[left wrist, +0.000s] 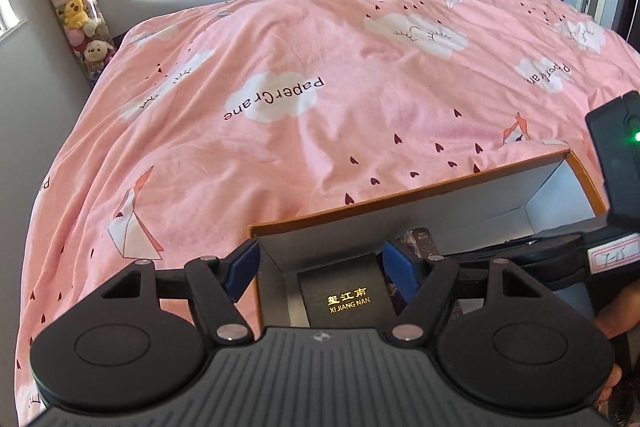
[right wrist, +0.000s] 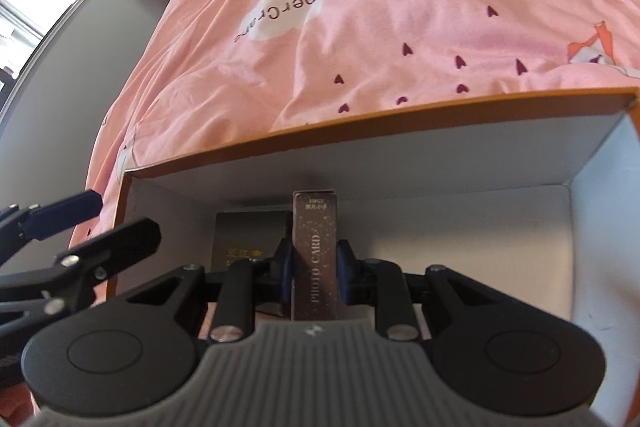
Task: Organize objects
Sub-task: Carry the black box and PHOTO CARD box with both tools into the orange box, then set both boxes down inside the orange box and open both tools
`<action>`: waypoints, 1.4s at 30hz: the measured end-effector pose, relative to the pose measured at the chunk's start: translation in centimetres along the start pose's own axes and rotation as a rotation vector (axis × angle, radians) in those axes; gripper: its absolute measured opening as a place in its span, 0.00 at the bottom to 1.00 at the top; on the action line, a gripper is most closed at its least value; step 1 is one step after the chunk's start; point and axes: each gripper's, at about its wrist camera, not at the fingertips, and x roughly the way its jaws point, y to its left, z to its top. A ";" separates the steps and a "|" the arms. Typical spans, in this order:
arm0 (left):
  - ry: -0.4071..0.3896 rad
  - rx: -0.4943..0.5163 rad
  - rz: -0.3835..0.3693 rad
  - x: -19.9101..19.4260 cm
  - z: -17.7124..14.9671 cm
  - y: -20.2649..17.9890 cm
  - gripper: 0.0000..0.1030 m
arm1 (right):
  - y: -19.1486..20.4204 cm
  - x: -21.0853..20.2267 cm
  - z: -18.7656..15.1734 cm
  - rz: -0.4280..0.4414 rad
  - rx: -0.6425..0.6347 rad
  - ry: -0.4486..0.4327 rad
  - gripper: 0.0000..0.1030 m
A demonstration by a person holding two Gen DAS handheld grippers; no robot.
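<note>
The bed, spread with a pink cloud-print cover, is seen filling most of both views, and its open stretch is shown bare of loose items. At its near edge an orange-rimmed cardboard box is set, lid off, with a pale grey interior. Far off in the left corner a clear tube of plush toys is stood against the wall, apparently no part of the job.

Inside the box, a black box with gold "XI JIANG NAN" lettering is already laid flat at the near left end. That one can be judged done.

Just right of it, a slim dark "PHOTO CARD" box is being held on edge, within the walls of the cardboard box. It is clamped between the blue pads of the right hand-held gripper, so this placement is judged under way and not finished: whether its lower end touches the floor of the box cannot be told.

The left hand-held gripper is held released, jaws spread wide with nothing between them, above the black box; its left finger is seen outside the box's left wall.

The right part of the cardboard box is shown unfilled. What else remains to be gathered cannot be told from these views.
</note>
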 end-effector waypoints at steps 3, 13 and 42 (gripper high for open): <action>-0.009 -0.014 0.001 -0.1 -0.1 0.6 0.81 | 0.4 0.3 0.0 0.013 -0.006 0.009 0.23; 0.003 -0.030 -0.017 0.6 -0.6 0.8 0.80 | -1.4 1.0 0.4 0.032 0.071 0.050 0.23; 0.033 0.006 -0.010 1.4 -0.9 -0.1 0.72 | -0.3 4.9 0.3 -0.061 -0.027 0.134 0.44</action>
